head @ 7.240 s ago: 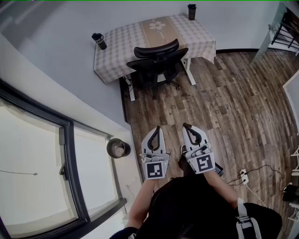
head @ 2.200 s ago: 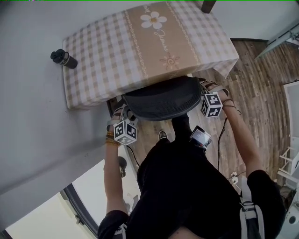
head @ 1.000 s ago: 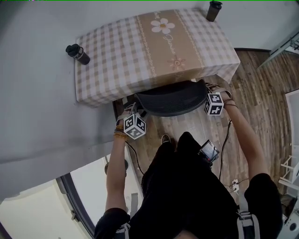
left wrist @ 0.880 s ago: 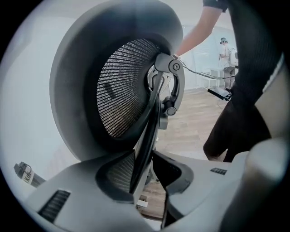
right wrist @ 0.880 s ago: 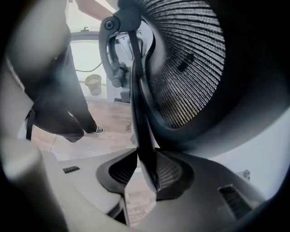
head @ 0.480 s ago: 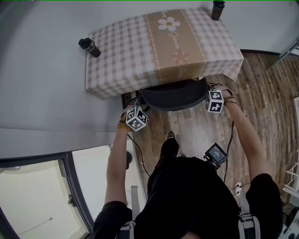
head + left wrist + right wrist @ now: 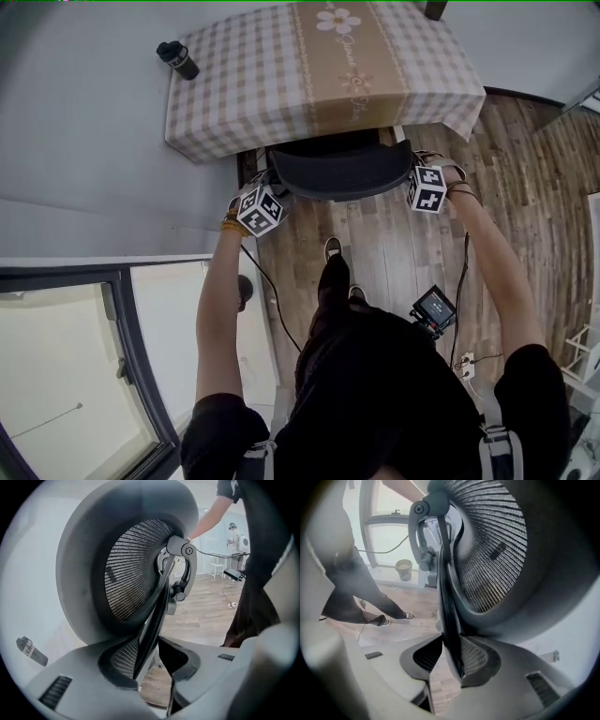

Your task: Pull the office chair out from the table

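The black mesh-backed office chair stands at the near edge of the checked-cloth table, its seat still partly beneath the cloth. My left gripper holds the left rim of the backrest and my right gripper the right rim. In the left gripper view the dark frame edge of the backrest runs down between the jaws of the left gripper, which are shut on it. In the right gripper view the backrest rim is clamped the same way by the right gripper.
A black bottle stands on the table's far left corner and a dark cup at its back edge. A wall and large window run along the left. A cable lies on the wooden floor by the person's feet.
The chair has come out from under the table towards the person, with both grippers still on its backrest. The person has stepped back, so the table sits farther up the head view.
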